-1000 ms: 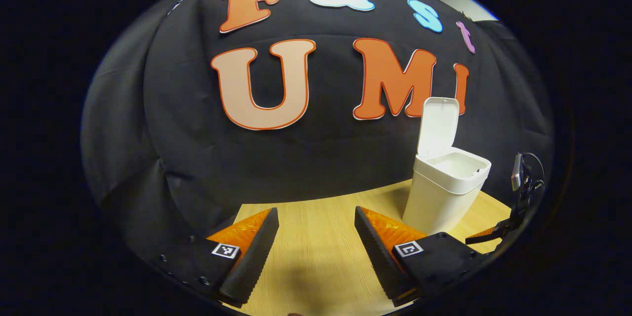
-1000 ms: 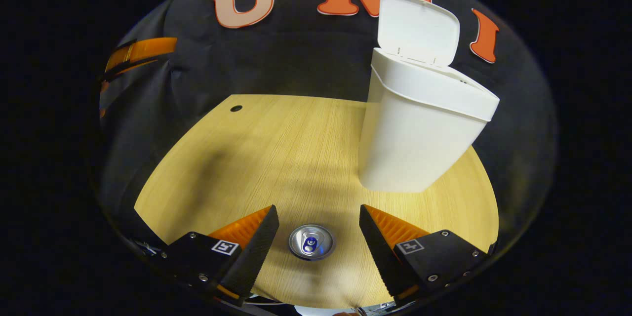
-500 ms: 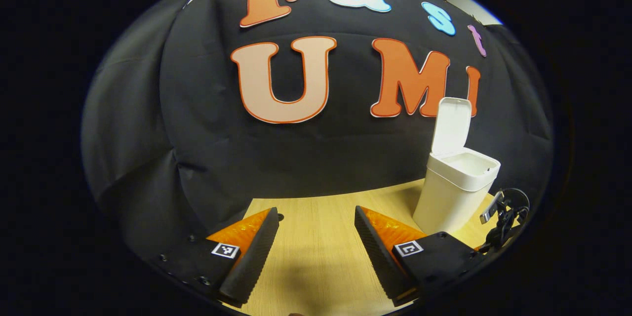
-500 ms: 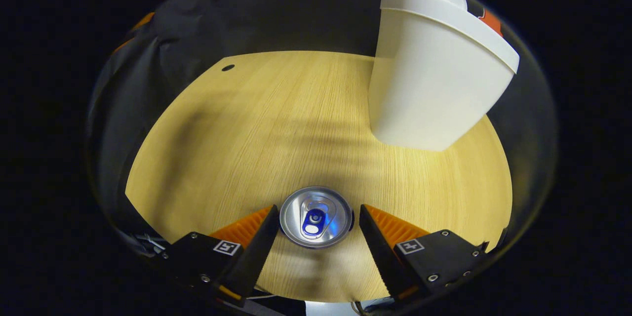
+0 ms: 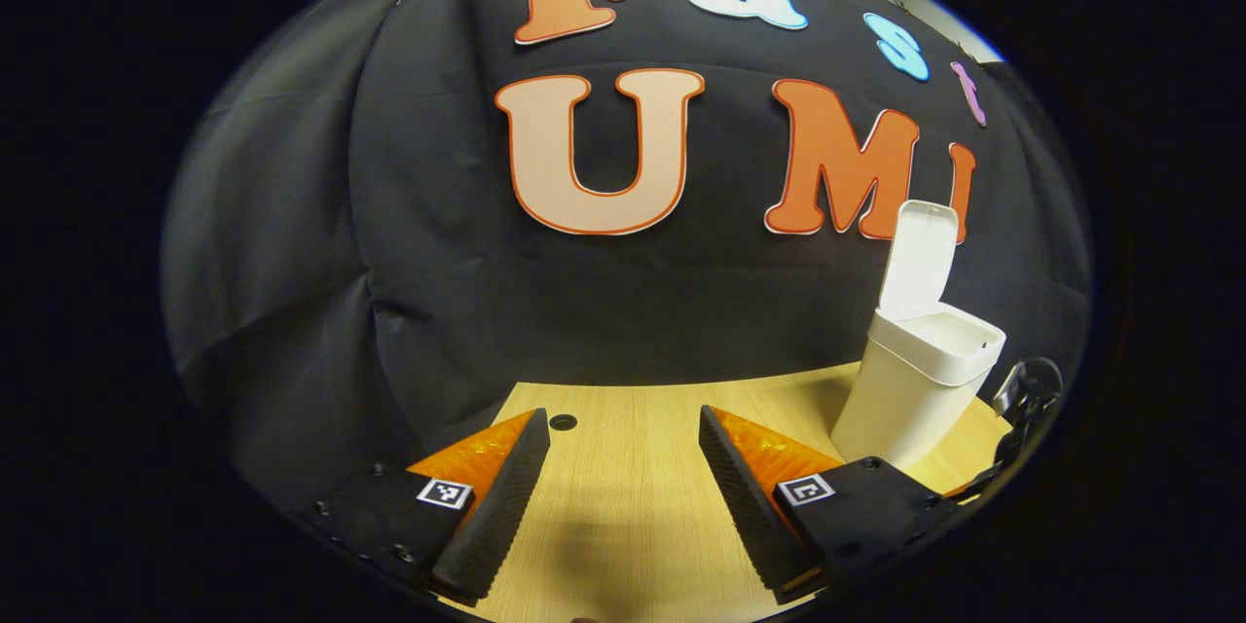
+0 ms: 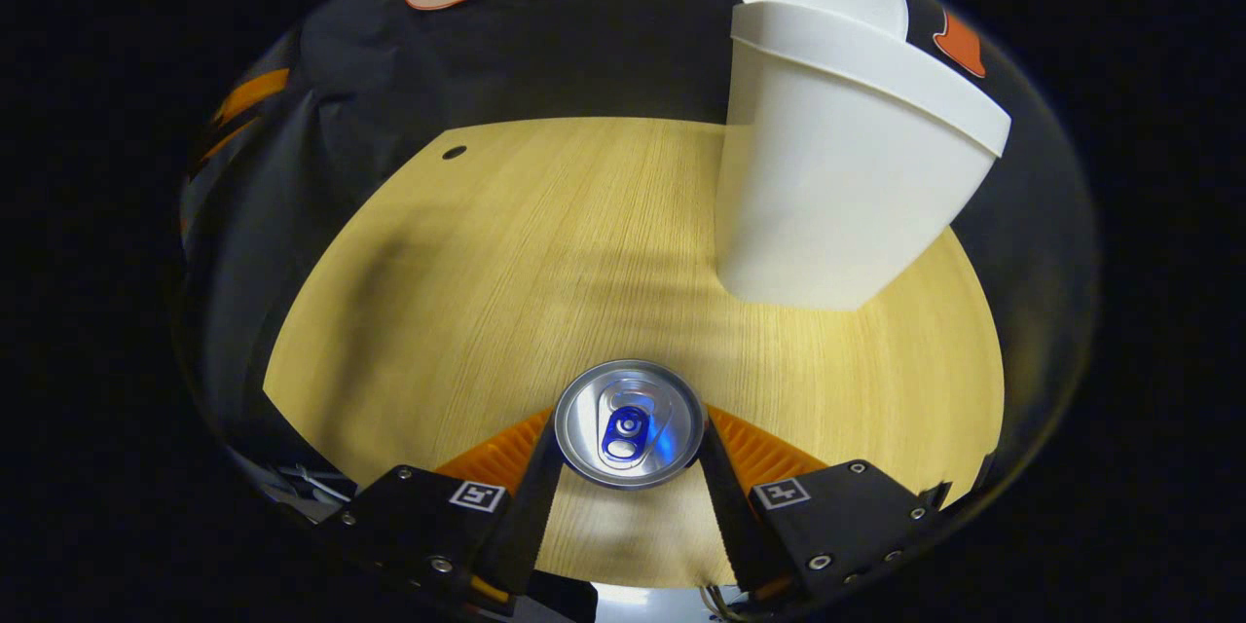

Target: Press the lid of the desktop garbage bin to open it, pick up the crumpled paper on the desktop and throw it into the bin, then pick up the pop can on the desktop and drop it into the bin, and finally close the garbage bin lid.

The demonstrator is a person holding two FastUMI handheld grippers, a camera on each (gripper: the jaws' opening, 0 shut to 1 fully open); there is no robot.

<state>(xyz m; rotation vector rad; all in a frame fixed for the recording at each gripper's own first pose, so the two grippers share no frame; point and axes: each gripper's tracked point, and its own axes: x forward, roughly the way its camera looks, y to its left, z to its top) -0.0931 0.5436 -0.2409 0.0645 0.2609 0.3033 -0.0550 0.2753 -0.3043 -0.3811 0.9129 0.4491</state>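
While the pop can (image 6: 629,422) stands upright on the wooden counter (image 6: 506,253), the right claw (image 6: 629,467) squeezes it from both sides. Behind it, the white bin (image 6: 827,185) stands with its lid (image 5: 919,258) up. Over bare counter, the left claw (image 5: 623,496) is wide apart, holding nothing.

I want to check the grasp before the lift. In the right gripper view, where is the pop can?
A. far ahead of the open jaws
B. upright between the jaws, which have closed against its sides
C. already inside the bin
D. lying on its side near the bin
B: the pop can stands upright on the table, with the right gripper jaws against both of its sides.
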